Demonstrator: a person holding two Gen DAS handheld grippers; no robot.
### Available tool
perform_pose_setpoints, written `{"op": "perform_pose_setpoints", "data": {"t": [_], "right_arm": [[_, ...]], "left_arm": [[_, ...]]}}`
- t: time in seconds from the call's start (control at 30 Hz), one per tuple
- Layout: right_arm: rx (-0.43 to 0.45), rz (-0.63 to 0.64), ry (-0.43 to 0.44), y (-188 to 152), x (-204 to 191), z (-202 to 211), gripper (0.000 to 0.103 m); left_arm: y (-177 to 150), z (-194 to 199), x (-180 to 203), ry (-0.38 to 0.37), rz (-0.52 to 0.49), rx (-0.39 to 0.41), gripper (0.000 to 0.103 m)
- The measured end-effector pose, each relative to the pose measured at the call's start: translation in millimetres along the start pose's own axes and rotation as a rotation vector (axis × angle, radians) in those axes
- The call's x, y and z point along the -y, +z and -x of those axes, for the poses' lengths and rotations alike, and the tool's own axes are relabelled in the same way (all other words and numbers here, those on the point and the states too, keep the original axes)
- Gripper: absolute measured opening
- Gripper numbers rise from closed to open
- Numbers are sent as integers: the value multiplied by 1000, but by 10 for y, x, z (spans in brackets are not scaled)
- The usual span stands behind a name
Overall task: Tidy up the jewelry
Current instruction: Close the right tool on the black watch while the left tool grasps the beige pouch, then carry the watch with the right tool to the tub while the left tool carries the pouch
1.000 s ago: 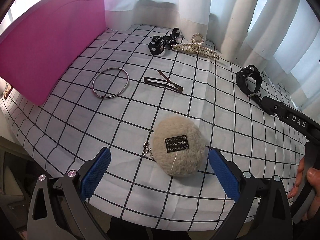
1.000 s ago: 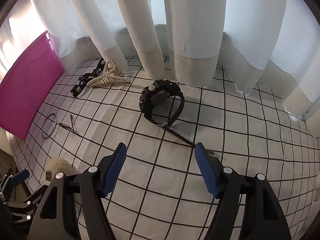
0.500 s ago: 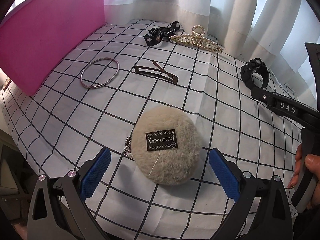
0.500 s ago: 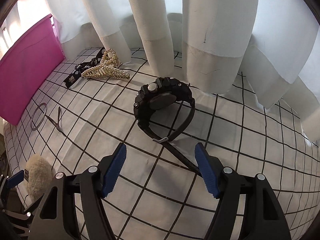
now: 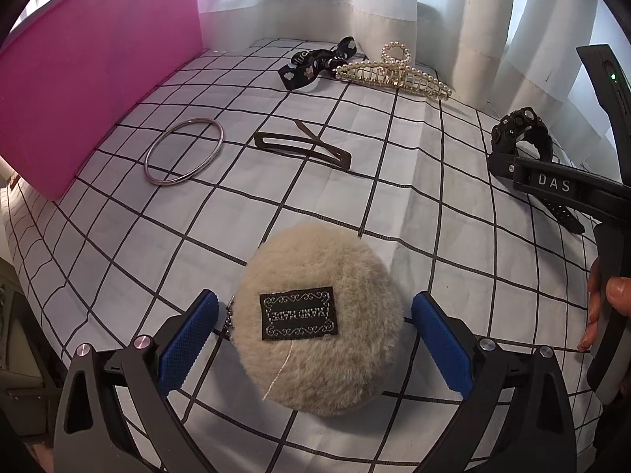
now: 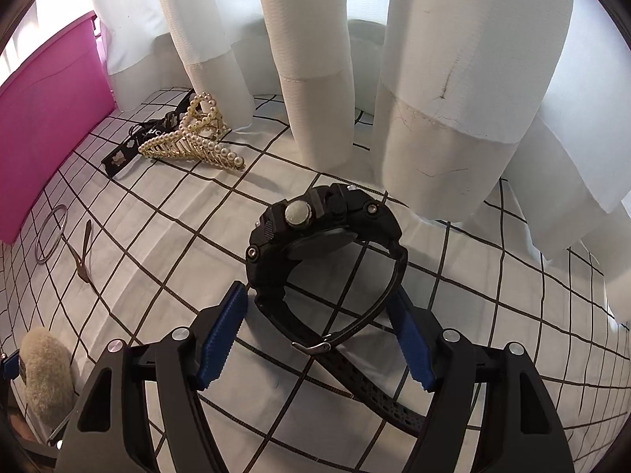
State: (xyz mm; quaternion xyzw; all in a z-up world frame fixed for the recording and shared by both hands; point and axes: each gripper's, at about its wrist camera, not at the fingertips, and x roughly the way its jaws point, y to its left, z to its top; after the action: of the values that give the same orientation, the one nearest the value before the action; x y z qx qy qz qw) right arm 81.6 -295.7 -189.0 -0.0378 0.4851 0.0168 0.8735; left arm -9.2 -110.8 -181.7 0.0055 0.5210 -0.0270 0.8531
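Your left claw point(image 5: 315, 345) stands wide open around the round beige fluffy pouch with a black woven label point(image 5: 320, 317); its blue pads flank the pouch at 9 and 3 o'clock, and whether either pad touches the fur cannot be told. A short beaded chain point(image 5: 228, 320) shows at the pouch's left edge. The pouch lies on the bench under a white cloth with a black grid point(image 5: 434, 244).

Your right claw point(image 6: 317, 345) is also spread wide, its blue pads on either side of the chunky black digital wristwatch point(image 6: 315, 232), low by the buckled strap; the watch stands on its edge on the cloth, with the strap's tail running back between the fingers.

In the left wrist view, at 11 o'clock from the pouch lies the thin silver metal bangle point(image 5: 183, 151), at 12 o'clock the flat brown snap hair clip point(image 5: 303, 149). Farther back, near the white curtain point(image 6: 315, 59), the gold claw hair clip edged with pearls point(image 5: 394, 73) touches the black patterned ribbon bow point(image 5: 315, 65). The pink plastic bin point(image 5: 94, 75) stands at 10 o'clock.
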Motion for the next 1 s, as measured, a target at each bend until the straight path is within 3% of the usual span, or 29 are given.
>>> {"op": "perform_pose_setpoints", "data": {"t": [0.43, 0.53, 0.67, 0.8, 1.0], "right_arm": [[36, -6, 3, 25, -4, -27, 69], [37, -16, 1, -1, 52, 20, 64], [42, -13, -2, -43, 50, 49, 63], [48, -11, 3, -84, 50, 89, 62], [48, -31, 30, -132, 12, 121, 62]], "left_arm": [[13, -37, 46, 2, -5, 34, 96], [3, 13, 36, -1, -4, 45, 85], [4, 63, 16, -12, -1, 64, 61], [8, 91, 0, -38, 0, 68, 51], [52, 135, -62, -52, 19, 78, 49]]}}
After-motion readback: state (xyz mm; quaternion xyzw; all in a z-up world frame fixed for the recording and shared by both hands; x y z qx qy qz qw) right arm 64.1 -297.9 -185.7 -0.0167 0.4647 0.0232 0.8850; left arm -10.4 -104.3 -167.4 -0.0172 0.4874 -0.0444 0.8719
